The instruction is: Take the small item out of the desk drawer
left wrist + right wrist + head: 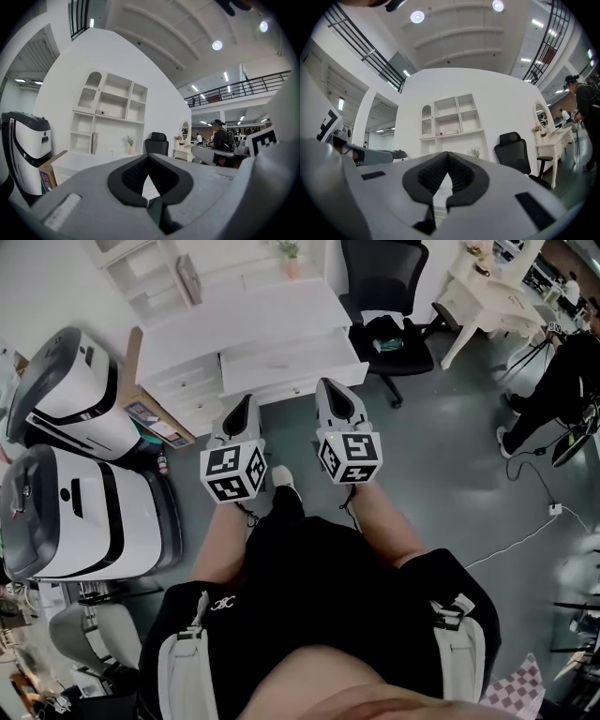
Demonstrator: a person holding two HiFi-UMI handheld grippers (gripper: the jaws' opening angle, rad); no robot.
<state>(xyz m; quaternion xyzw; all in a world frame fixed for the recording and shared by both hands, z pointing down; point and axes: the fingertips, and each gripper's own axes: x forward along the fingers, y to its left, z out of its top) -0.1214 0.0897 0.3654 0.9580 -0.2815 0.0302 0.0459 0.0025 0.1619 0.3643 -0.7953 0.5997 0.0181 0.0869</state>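
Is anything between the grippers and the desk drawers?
Nothing visible does. Only bare floor lies between the left hand-held gripper, the right hand-held gripper and the white desk. The office chair stands aside. The item itself isn't visible.

Open floor (441,474) btwn person & white desk (253,320): straight approach free. At desk's right, black office chair (389,296) crowds in; at left, cardboard box (134,371) & bulky white machines (80,512) block.
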